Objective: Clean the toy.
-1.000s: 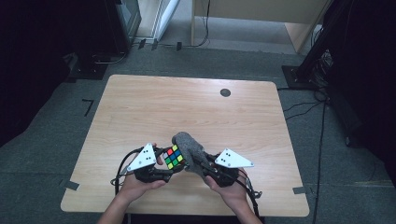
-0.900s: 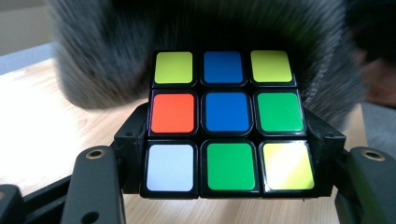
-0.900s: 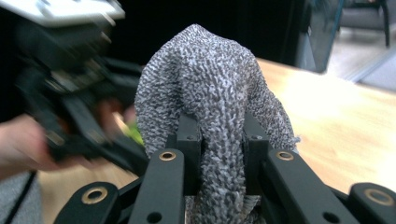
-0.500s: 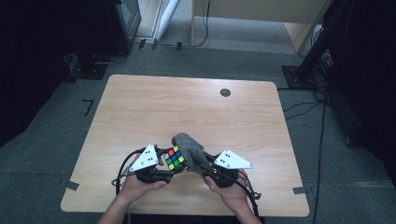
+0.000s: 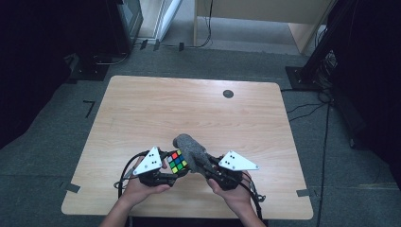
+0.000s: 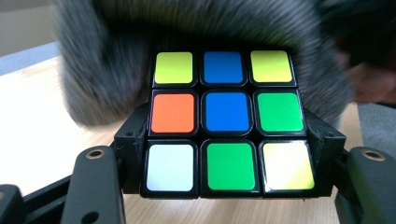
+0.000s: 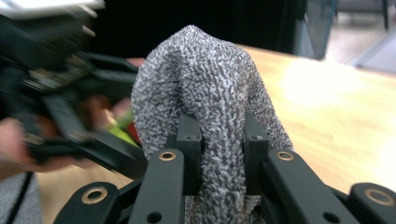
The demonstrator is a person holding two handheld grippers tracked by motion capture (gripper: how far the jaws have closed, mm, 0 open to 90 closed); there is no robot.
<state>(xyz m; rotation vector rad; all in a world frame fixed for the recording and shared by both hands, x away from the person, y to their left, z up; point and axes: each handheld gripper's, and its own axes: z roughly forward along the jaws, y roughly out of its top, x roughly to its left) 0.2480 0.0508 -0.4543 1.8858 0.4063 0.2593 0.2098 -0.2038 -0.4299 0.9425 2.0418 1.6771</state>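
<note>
The cube (image 5: 177,162) sits clamped in the left gripper (image 5: 166,171) above the table's (image 5: 142,109) near edge, where it was a second ago. The right gripper (image 5: 208,166), pinching the grey cloth (image 5: 191,150), has pressed it against the cube, so wiping looks underway.

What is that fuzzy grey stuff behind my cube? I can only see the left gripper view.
Observer: It is a grey knitted cloth, pinched between the right gripper's jaws.
Operator: Is the cloth lying on the table?
Observer: No, the high view shows it held up above the table, right beside the cube.
Operator: Does the top of my cube have red on it?
Observer: Yes, the high view shows a red square on its upper face, with the left gripper clamping the cube.
</note>
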